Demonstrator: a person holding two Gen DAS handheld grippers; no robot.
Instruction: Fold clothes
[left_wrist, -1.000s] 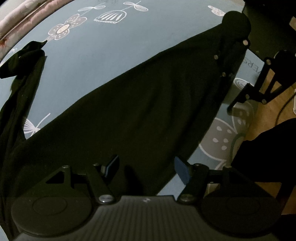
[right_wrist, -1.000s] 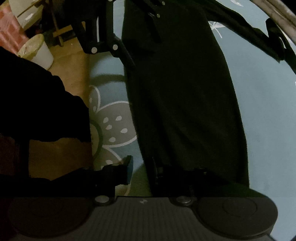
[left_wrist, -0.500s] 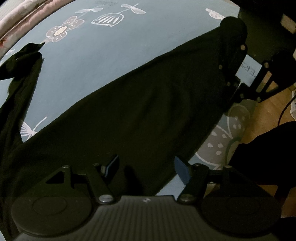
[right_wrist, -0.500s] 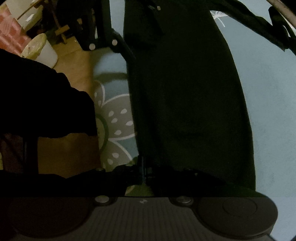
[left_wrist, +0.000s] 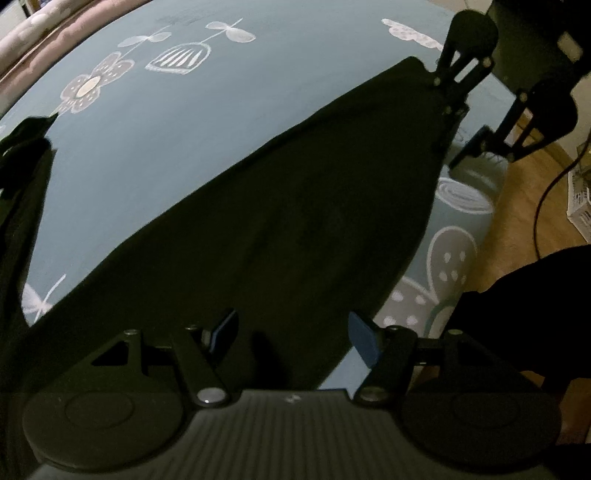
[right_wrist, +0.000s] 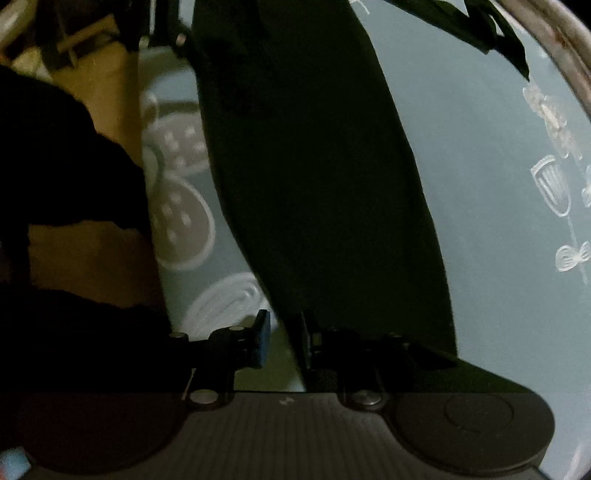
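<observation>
A black garment (left_wrist: 295, 206) lies spread over a blue-grey cloth with white flower drawings (left_wrist: 155, 122). My left gripper (left_wrist: 293, 334) is open, its blue pads (left_wrist: 364, 338) apart over the garment's near edge. My right gripper (left_wrist: 463, 122) shows at the garment's far corner in the left wrist view. In the right wrist view the garment (right_wrist: 317, 177) runs away from my right gripper (right_wrist: 284, 339), which is open; its left pad (right_wrist: 262, 339) is clear and the right finger sits at or under the cloth edge. A sleeve (right_wrist: 480, 29) lies at the far end.
The cloth-covered surface ends at the right in the left wrist view, with wooden floor (left_wrist: 524, 206) beyond. A dark mass (right_wrist: 55, 184), perhaps the person's clothing, fills the left of the right wrist view. A sleeve (left_wrist: 22, 177) hangs at the left edge.
My right gripper shut half a second ago and stands open now, and has shifted along the garment's edge. The left gripper stayed open and moved little.
</observation>
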